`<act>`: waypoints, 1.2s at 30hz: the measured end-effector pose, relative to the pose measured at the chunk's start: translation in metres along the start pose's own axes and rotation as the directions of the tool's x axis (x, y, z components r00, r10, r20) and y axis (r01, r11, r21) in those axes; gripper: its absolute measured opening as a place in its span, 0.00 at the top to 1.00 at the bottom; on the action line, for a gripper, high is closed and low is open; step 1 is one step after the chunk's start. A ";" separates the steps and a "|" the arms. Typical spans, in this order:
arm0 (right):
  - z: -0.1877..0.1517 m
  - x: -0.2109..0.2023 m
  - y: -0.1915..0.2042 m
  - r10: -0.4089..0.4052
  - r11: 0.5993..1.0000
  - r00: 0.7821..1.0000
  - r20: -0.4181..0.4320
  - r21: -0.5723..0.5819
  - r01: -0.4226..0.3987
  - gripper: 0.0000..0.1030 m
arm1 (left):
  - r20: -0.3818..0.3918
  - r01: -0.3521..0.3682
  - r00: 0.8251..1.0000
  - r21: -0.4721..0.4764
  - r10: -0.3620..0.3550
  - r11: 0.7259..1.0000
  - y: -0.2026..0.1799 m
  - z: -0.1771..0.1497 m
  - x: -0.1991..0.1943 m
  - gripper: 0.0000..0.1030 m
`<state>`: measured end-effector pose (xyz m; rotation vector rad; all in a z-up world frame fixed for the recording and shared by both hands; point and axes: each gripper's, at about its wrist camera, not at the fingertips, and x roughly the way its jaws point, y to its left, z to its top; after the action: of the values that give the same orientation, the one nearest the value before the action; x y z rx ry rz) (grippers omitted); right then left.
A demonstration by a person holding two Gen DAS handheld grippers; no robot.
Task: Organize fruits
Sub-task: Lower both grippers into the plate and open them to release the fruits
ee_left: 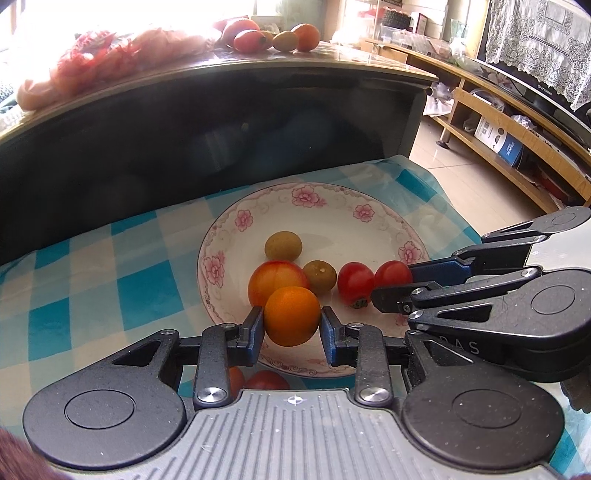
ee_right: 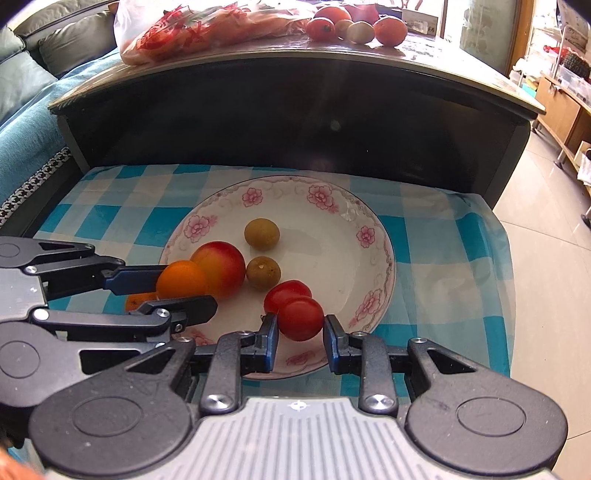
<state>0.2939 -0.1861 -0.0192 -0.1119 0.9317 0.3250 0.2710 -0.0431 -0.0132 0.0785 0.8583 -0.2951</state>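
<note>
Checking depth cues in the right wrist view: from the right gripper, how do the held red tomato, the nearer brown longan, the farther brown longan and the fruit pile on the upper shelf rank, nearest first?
1. Red tomato, between the right gripper fingers.
2. Nearer longan, plate centre.
3. Farther longan, just behind it.
4. Fruit pile, upper shelf, far back.

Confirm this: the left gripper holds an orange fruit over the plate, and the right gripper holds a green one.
Wrong on one point. The right gripper holds a red tomato, not a green fruit, as the right wrist view shows. The left gripper does hold the orange fruit over the plate.
</note>
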 end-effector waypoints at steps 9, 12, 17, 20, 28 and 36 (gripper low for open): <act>0.003 0.005 -0.003 -0.013 1.000 1.000 0.009 -0.005 0.013 0.69 | 0.005 -0.008 1.000 0.006 0.008 1.000 -0.002 0.002 0.003 0.62; 0.003 0.006 -0.004 -0.015 1.000 1.000 0.007 -0.003 0.015 0.69 | 0.007 -0.012 1.000 0.006 0.012 1.000 0.000 0.002 0.003 0.60; 0.005 0.005 -0.004 -0.009 1.000 1.000 0.013 0.004 0.009 0.69 | 0.017 -0.019 1.000 0.002 0.019 1.000 0.002 0.003 0.000 0.57; 0.006 0.003 -0.004 -0.005 1.000 1.000 0.021 0.008 0.005 0.69 | 0.023 -0.021 1.000 0.000 0.021 1.000 0.003 0.005 -0.003 0.56; 0.009 -0.006 -0.004 0.009 1.000 0.999 0.044 0.027 -0.011 0.68 | 0.043 -0.027 0.999 -0.001 0.027 1.000 0.005 0.008 -0.011 0.54; 0.011 -0.020 0.001 0.012 0.999 0.997 0.072 0.036 -0.015 0.68 | 0.061 -0.036 0.997 0.005 0.036 0.999 0.006 0.007 -0.025 0.52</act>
<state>0.2915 -0.1868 0.0034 -0.0606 0.8673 0.3224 0.2625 -0.0332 0.0106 0.0902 0.7944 -0.2649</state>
